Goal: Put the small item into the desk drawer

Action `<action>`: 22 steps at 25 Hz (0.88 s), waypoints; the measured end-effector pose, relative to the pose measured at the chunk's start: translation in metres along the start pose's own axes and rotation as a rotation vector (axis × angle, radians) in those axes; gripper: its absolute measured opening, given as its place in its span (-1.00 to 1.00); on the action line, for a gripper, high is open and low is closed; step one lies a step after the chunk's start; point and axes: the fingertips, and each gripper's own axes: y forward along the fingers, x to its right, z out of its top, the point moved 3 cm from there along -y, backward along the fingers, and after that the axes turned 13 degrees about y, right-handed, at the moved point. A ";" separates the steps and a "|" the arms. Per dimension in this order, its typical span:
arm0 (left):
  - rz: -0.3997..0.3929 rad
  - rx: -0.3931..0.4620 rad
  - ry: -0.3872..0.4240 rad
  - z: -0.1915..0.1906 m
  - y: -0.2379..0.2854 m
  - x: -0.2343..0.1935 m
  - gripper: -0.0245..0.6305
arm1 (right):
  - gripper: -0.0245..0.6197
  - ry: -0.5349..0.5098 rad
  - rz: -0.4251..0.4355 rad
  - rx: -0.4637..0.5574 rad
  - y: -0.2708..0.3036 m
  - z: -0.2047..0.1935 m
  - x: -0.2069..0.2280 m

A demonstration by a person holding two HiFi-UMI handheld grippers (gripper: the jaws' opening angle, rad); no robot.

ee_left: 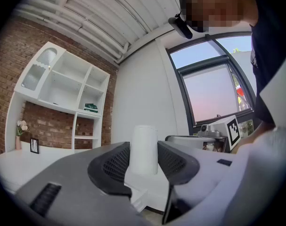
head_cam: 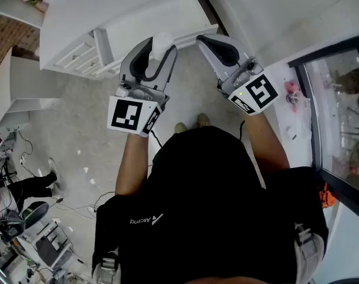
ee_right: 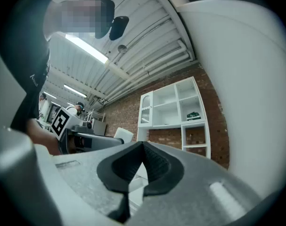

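A small white cylinder (head_cam: 162, 40) stands upright between the black pads of my left gripper (head_cam: 154, 57), which is shut on it. The left gripper view shows the same cylinder (ee_left: 143, 149) pinched at the middle of that gripper (ee_left: 143, 163). My right gripper (head_cam: 217, 47) is held beside it, a little to the right, shut and with nothing in it. Its pads meet in the right gripper view (ee_right: 143, 166). The white desk (head_cam: 114, 10) lies ahead at the upper left, and its drawer fronts (head_cam: 77, 55) face the floor space below my left gripper.
A window (head_cam: 339, 111) and its sill with a pink object (head_cam: 293, 93) run along the right. A white shelf unit (ee_left: 62, 88) hangs on the brick wall. Equipment and cables (head_cam: 31, 229) and another person's leg (head_cam: 31, 185) are at the lower left.
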 end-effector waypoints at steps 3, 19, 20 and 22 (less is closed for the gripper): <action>0.001 0.001 0.003 -0.001 0.002 -0.001 -0.39 | -0.92 0.009 -0.003 0.002 0.001 -0.001 0.004; 0.048 -0.027 0.005 -0.009 0.034 -0.001 -0.39 | -0.92 0.018 0.014 0.002 -0.008 0.004 0.044; 0.052 -0.031 0.008 -0.010 0.037 0.001 -0.39 | -0.92 0.019 0.017 0.003 -0.010 0.004 0.049; 0.061 -0.038 0.014 -0.011 0.044 0.004 -0.39 | -0.92 0.022 0.026 0.006 -0.013 0.005 0.057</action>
